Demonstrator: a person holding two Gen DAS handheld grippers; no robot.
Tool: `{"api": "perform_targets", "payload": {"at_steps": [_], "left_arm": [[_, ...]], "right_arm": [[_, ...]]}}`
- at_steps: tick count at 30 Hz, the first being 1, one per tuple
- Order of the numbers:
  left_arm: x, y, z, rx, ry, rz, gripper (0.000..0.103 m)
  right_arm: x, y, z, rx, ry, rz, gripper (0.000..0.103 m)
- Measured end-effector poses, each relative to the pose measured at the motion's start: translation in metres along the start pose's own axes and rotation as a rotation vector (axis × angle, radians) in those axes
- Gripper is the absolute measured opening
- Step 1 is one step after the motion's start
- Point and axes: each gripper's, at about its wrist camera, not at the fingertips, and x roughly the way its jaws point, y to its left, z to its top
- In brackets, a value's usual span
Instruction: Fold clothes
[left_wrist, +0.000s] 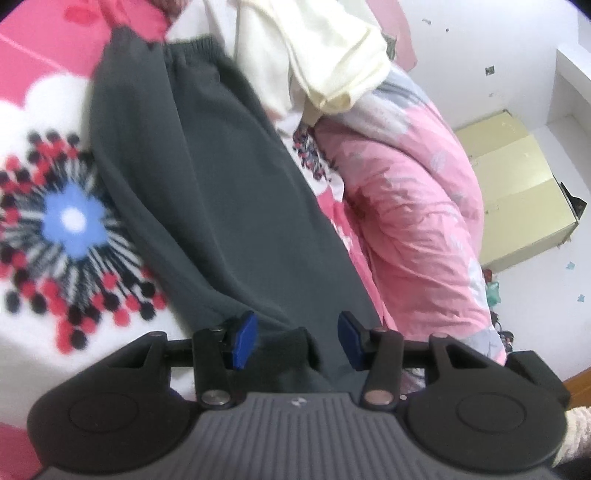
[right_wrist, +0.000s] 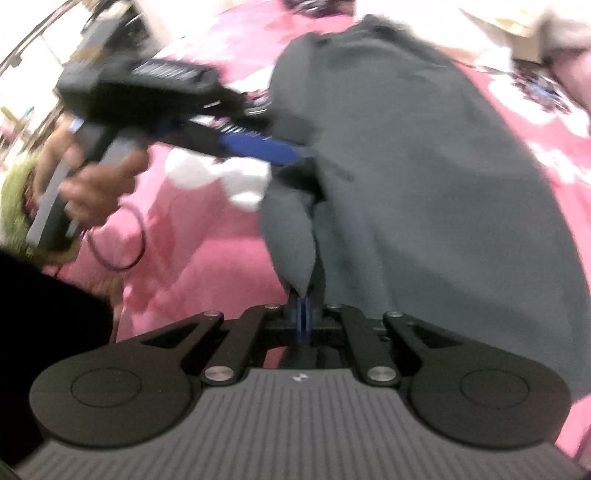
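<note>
Lying lengthwise on the bed, dark grey trousers (left_wrist: 207, 192) run from an elastic waistband at the far end down to the cuffs near both tools. Left wrist view, left to right: flower-print bedspread (left_wrist: 55, 221) in white, pink, red, black and blue, bare and flat along the trousers' left edge; then the trousers; then a cream garment (left_wrist: 332, 55) piled at the far end, overlapping the waistband's right side; then a bunched pink quilt (left_wrist: 413, 206) close against the trousers' right edge, little free room there. Beyond the quilt, a white wall and a pale yellow cabinet (left_wrist: 524, 192).

Left tool (left_wrist: 297, 341): blue pads stand partly apart, a folded grey cuff sits between them; whether the pads press on it cannot tell.

Right wrist view, left to right: a hand (right_wrist: 92, 184) gripping the left tool's handle, a thin dark ring cable hanging under it; the left tool (right_wrist: 303, 153) reaches in sideways, its blue pad at the trousers' left edge; pink bedspread below, open. Right tool (right_wrist: 303, 314): pads closed together, pinching a hanging grey fold of the trousers (right_wrist: 424, 184). Cloth spreads wide to the right, pink bedspread beyond its right edge. Frame blurred.
</note>
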Motion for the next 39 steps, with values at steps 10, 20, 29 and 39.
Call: {"api": "perform_targets", "payload": {"at_steps": [10, 20, 29, 39], "left_arm": [[0.004, -0.041, -0.023, 0.382, 0.015, 0.119, 0.049], [0.041, -0.069, -0.042, 0.687, 0.051, 0.207, 0.048], [0.06, -0.051, -0.03, 0.59, 0.052, 0.277, 0.047], [0.061, -0.049, -0.031, 0.578, 0.052, 0.282, 0.047]], "right_arm": [[0.02, -0.029, -0.005, 0.191, 0.076, -0.01, 0.001], [0.027, -0.024, -0.007, 0.177, 0.099, -0.013, 0.002], [0.015, -0.021, -0.015, 0.124, 0.095, -0.021, 0.004], [0.006, -0.025, -0.027, 0.112, 0.116, -0.002, 0.006]]}}
